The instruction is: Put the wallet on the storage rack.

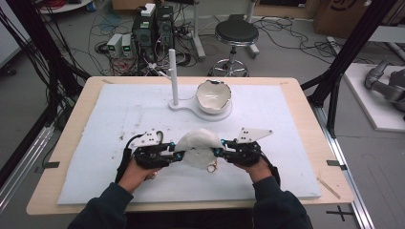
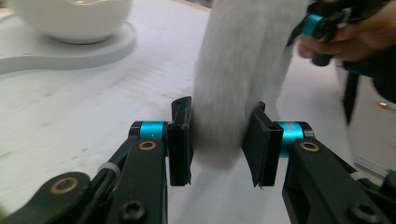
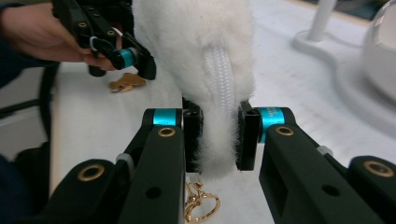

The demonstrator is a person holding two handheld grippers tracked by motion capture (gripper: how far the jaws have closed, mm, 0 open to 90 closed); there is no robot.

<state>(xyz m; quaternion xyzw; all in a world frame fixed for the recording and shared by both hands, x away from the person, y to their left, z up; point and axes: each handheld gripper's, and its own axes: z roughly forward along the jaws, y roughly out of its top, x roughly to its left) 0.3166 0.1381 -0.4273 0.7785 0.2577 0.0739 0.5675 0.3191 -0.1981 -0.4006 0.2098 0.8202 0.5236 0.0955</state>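
A white furry pouch point(image 1: 198, 147) hangs just above the white mat, held between both grippers. In the left gripper view the pouch point(image 2: 229, 70) sits between the black pads, and my left gripper point(image 2: 219, 140) is shut on its lower end. My right gripper point(image 3: 219, 135) is shut on the other end of the pouch point(image 3: 196, 42), beside a white woven strip point(image 3: 218, 74). A gold clasp point(image 3: 201, 205) dangles below the right jaws, the same gold clasp point(image 1: 211, 167) seen from above. From above, the left gripper point(image 1: 179, 153) and the right gripper point(image 1: 218, 151) face each other.
A white bowl point(image 1: 214, 97) with a jagged rim rests on a flat white stand with an upright post point(image 1: 173, 76) at the back of the mat point(image 1: 119, 143). A small gold-brown piece point(image 3: 123, 83) lies by the left hand. A stool point(image 1: 236, 33) and cables stand beyond the table.
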